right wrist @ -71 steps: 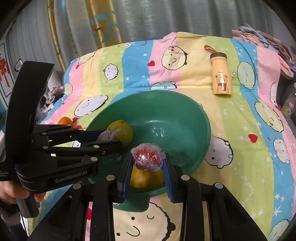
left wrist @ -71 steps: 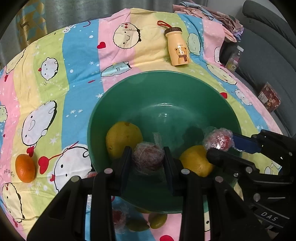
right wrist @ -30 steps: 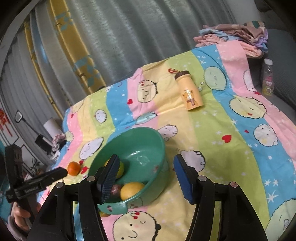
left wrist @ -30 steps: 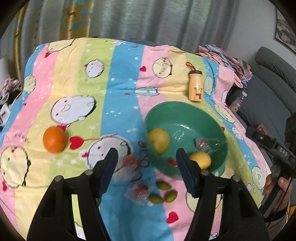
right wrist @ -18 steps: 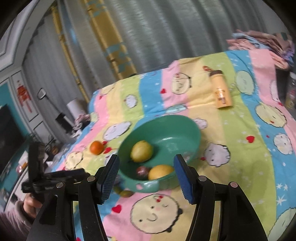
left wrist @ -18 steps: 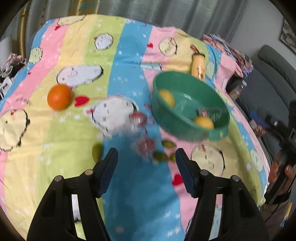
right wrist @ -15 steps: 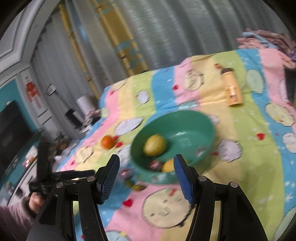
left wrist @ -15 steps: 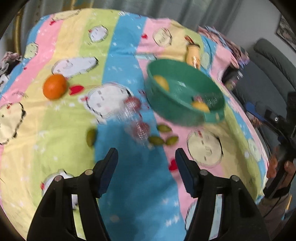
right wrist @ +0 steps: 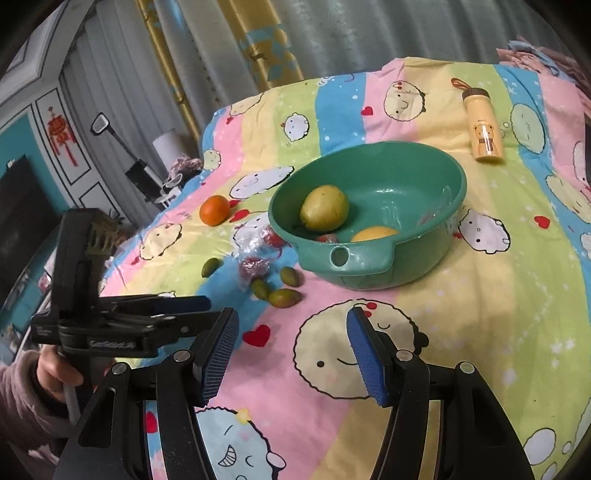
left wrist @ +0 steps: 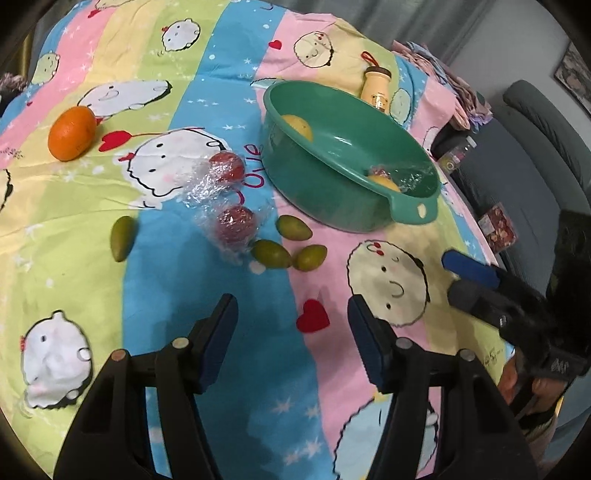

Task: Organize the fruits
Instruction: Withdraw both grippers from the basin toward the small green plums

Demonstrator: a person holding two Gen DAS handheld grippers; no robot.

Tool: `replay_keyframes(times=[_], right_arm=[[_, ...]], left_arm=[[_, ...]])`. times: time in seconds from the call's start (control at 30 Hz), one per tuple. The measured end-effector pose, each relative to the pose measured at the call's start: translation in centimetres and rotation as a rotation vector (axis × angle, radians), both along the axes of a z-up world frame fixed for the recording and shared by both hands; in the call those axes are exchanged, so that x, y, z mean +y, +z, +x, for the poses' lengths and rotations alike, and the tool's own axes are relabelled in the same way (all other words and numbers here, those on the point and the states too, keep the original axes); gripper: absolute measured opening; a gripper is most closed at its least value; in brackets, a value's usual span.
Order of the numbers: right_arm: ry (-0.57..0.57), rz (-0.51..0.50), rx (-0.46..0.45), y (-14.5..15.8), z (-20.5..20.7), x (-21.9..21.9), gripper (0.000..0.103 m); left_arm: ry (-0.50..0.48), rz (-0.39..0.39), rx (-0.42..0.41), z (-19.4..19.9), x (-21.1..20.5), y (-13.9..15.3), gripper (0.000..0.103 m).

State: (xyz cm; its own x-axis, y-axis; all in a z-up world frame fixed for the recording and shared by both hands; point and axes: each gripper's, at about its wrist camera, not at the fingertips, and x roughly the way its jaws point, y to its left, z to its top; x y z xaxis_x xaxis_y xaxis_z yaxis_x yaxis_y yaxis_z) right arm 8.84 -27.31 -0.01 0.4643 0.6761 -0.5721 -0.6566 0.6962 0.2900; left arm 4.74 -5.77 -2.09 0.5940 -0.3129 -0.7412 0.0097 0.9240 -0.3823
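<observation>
A green bowl (left wrist: 328, 162) (right wrist: 413, 258) sits on the striped cartoon bedsheet and holds two yellow fruits (right wrist: 325, 213) (right wrist: 373, 233) and a wrapped red fruit (right wrist: 327, 238). Two plastic-wrapped red fruits (left wrist: 226, 168) (left wrist: 234, 223), several small green fruits (left wrist: 271, 253) (right wrist: 283, 296) and an orange (left wrist: 71, 133) (right wrist: 214, 210) lie on the sheet left of the bowl. My left gripper (left wrist: 291, 328) is open and empty, held back from the fruits. My right gripper (right wrist: 291, 341) is open and empty, short of the bowl.
A yellow bear bottle (right wrist: 480, 136) (left wrist: 376, 83) lies beyond the bowl. A sofa (left wrist: 535, 147) with a small box and bottle stands to the right. Curtains (right wrist: 332, 33) and furniture stand behind the bed.
Both grippers let their wrapped red fruits go into the bowl, opened and pulled back away from it. The left view now looks down on the loose fruits beside the bowl.
</observation>
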Motion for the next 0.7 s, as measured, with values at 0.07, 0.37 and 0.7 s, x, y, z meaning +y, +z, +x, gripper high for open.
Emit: replay_keyframes(times=[0.07,0.37,0.7], right_arm=[[0.002,-0.01,0.005,-0.3,0.1,0.1,0.061],[0.011,-0.007,0.022,-0.8,0.1,0.1,0.061],[0.031,-0.013,0.029,-1.0,0.0,0.7,0.061]], left_arm=[[-0.002,-0.01,0.009,0.6,-0.3,-0.4,0.056],[0.029,-0.031,0.018,2.8,-0.1,-1.5,0.043],[0.125,0.011,0.026,3.8,0.7,-1.6,0.036]])
